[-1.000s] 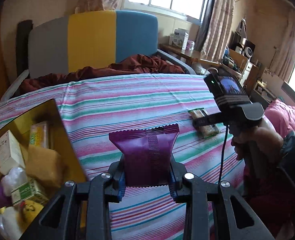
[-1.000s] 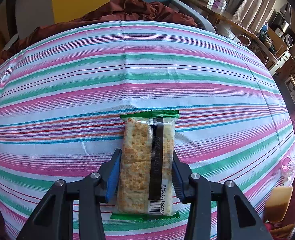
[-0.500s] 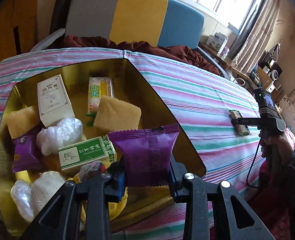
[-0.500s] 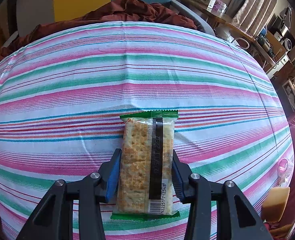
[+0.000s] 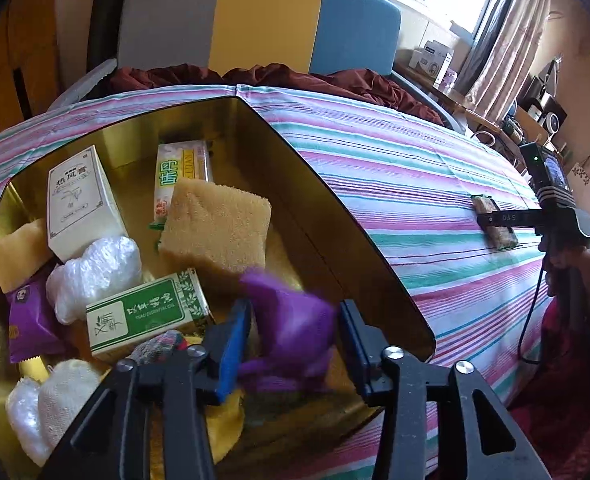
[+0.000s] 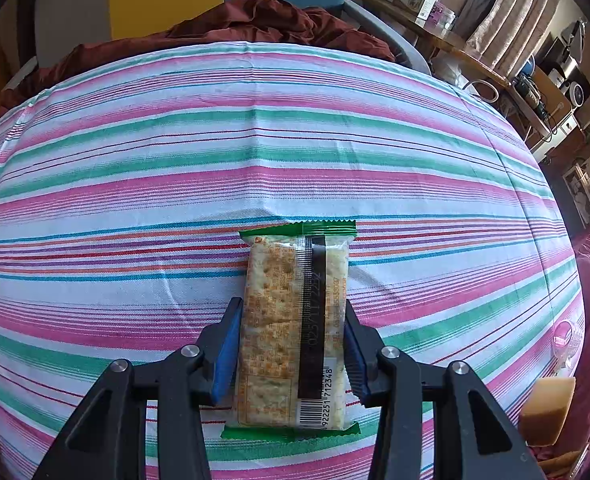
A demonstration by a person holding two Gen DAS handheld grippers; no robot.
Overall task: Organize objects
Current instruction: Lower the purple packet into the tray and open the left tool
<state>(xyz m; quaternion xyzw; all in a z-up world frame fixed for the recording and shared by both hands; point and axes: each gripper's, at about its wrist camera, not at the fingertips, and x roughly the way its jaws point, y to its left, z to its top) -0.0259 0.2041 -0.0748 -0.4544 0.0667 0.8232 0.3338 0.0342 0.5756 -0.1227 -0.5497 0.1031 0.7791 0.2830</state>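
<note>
My left gripper (image 5: 293, 316) is open over the near right part of a gold tin box (image 5: 335, 216). A purple snack packet (image 5: 291, 326) sits blurred between its spread fingers, loose and tilted. My right gripper (image 6: 291, 316) has its pads against both long sides of a green-edged cracker packet (image 6: 291, 320) that lies on the striped bedspread (image 6: 255, 140). In the left wrist view the right gripper (image 5: 495, 220) and the cracker packet (image 5: 503, 236) show at the far right.
The tin holds a yellow sponge (image 5: 215, 228), a white box (image 5: 79, 200), a green essential-oil box (image 5: 147, 312), a second purple packet (image 5: 31, 320), white wrapped bundles (image 5: 95, 272) and more. A sponge piece (image 6: 547, 412) lies at the bed's right edge. A chair stands behind.
My left gripper carried the purple packet left over the tin, lowered it and opened; the packet is dropping out. My right gripper stayed at the cracker packet.
</note>
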